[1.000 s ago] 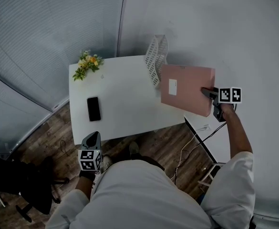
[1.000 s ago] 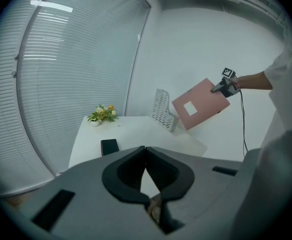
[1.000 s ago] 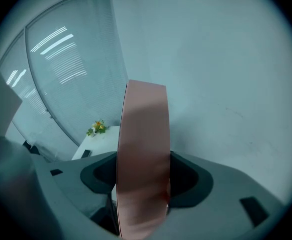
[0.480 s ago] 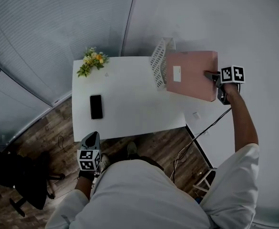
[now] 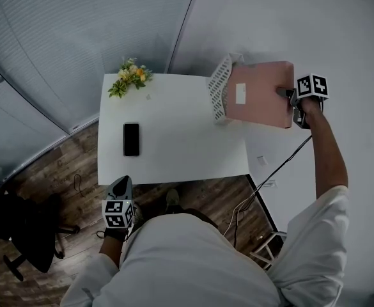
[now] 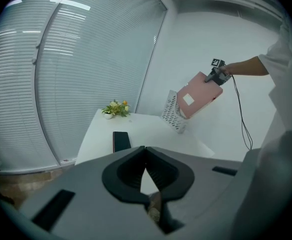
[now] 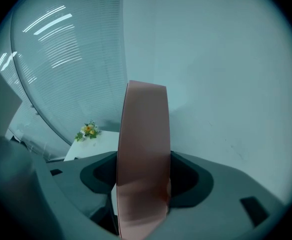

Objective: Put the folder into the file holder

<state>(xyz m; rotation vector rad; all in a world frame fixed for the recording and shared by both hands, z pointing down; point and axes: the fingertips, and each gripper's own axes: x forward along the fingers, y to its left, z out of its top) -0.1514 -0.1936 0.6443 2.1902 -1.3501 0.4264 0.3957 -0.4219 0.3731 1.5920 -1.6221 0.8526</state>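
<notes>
the right gripper (image 5: 284,93) is clenched on the pink folder (image 5: 256,96), grasping it by its right edge. in the right gripper view the folder stands edge-on between the two jaws, and both press on it. the folder hangs in the air, tilted, over the far right corner of the white table (image 5: 174,152). its low left corner is at the top of the white holder (image 5: 218,89), and i cannot tell whether it has gone inside. the holder stands on the table's far right corner.

the left gripper (image 5: 123,183) hangs low beside the person, just off the table's near edge and well apart from the folder. its jaws are closed tip to tip with nothing between them.

a black phone (image 5: 131,139) lies flat on the left part of the table, and flowers (image 5: 130,77) sit at the far left corner.
</notes>
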